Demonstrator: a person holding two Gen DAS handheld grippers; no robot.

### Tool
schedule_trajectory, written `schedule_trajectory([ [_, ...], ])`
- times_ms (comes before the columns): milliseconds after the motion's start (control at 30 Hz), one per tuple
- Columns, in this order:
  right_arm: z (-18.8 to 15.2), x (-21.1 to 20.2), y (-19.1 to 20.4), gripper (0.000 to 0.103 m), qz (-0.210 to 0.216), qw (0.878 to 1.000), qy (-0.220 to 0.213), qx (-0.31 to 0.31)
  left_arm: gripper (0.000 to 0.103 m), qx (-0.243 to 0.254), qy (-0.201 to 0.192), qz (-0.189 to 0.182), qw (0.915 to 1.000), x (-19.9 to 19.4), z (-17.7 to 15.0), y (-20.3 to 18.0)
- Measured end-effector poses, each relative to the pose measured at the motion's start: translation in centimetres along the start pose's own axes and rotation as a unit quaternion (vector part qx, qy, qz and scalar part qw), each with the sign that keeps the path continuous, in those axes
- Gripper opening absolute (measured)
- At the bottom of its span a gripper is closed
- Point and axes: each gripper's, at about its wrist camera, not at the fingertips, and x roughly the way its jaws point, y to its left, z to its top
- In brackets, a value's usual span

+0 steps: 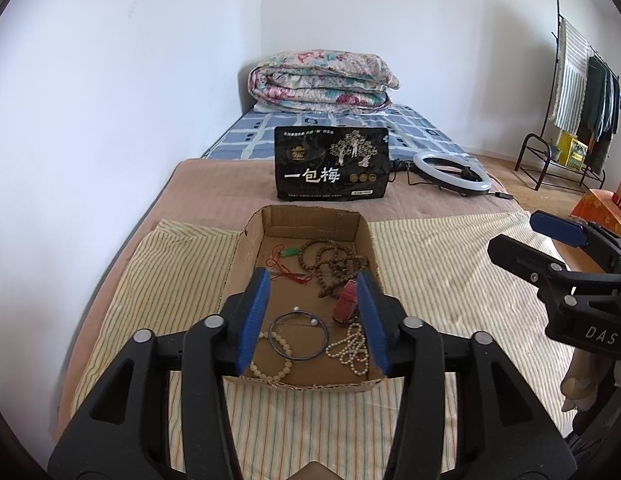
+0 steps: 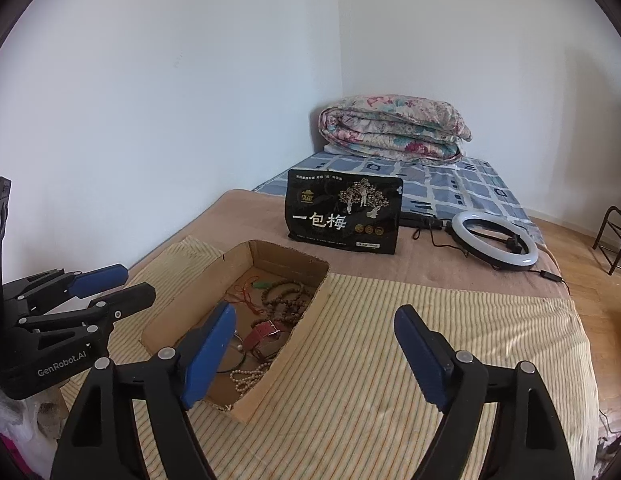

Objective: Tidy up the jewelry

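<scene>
A shallow cardboard box (image 1: 352, 224) lies on a striped cloth and holds jewelry: brown bead strands (image 1: 330, 258), a green pendant on red cord (image 1: 288, 254), a red watch (image 1: 346, 300), a dark bangle (image 1: 298, 334), a cream bead bracelet (image 1: 270, 370) and a pearl strand (image 1: 352, 350). My left gripper (image 1: 312, 316) is open and empty, hovering over the box's near half. My right gripper (image 2: 316, 344) is open and empty, above the cloth right of the box (image 2: 306, 312). The left gripper also shows at the left edge of the right wrist view (image 2: 110, 284).
A black snack bag (image 1: 330, 164) stands behind the box. A ring light (image 1: 450, 170) with cable lies to its right. A folded floral quilt (image 1: 322, 80) sits at the bed's far end. A wall runs along the left; a clothes rack (image 1: 582, 92) stands far right.
</scene>
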Motion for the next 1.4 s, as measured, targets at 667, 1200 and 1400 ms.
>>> schedule_trajectory([
  [667,-2.3,-2.6,-2.5,0.103,-0.044,0.999,-0.022,-0.013,0.1,0.007,-0.038,0.015,0.9991,-2.5,-0.5,-3.2],
  [1200,-2.3,-3.1,-2.9,0.103,-0.038,0.999,-0.025,0.004,0.102,0.013,-0.031,0.033,0.9989,-2.7,-1.0,-3.6],
  [1400,-2.4,-2.9,-3.0,0.103,-0.04,0.999,-0.022,0.006,0.102,0.019,-0.033,0.033,0.9987,-2.7,-1.1,-3.8],
])
